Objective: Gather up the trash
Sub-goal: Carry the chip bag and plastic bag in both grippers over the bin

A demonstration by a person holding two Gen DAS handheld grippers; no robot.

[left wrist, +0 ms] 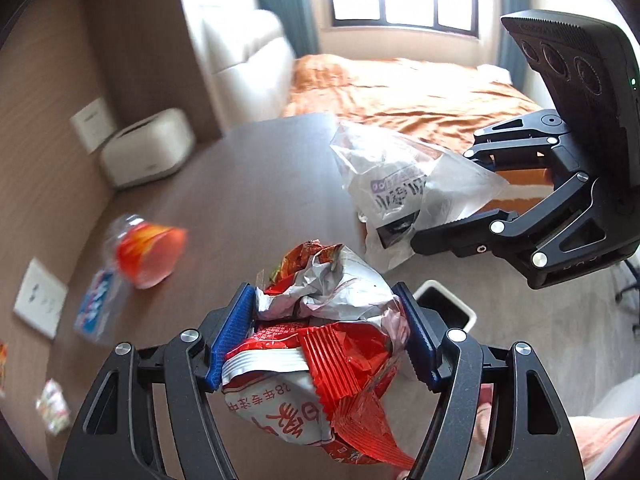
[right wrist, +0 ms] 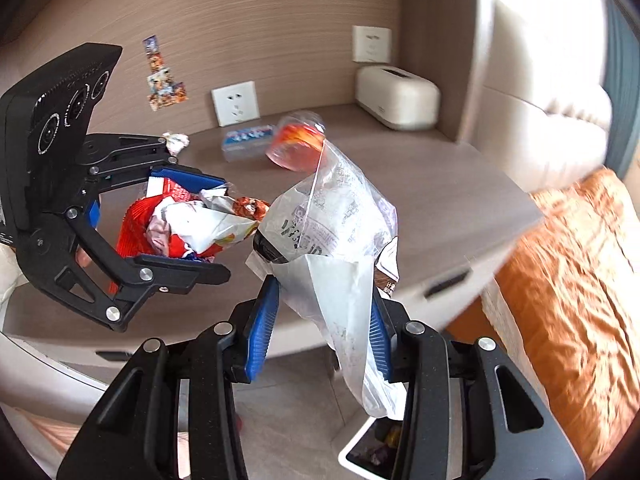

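Bed [left wrist: 404, 88] with orange cover lies behind the desk [left wrist: 256, 184]; sofa [left wrist: 244, 60] by the window. Brown desk holds a white box [left wrist: 148, 148], an orange cup [left wrist: 150, 250] tipped on its side, a blue pack [left wrist: 98, 300] just beside it, and a small crumpled scrap [right wrist: 176, 140] near the wall socket [right wrist: 235, 102].

Left gripper [left wrist: 326, 332] jaws about half spread, blue pads pinching a crumpled red-and-white wrapper [left wrist: 320, 344] from both sides; wrapper is off the desk, sticking out ahead of the fingers.

Right gripper [right wrist: 324, 332] jaws narrower, pads clamped on a clear plastic bag [right wrist: 340, 248] with printed text; bag bulges above the fingers and hangs below them.

White bin [right wrist: 360, 448] on the floor sits under the right gripper, some trash inside. Both grippers side by side, near the desk edge.
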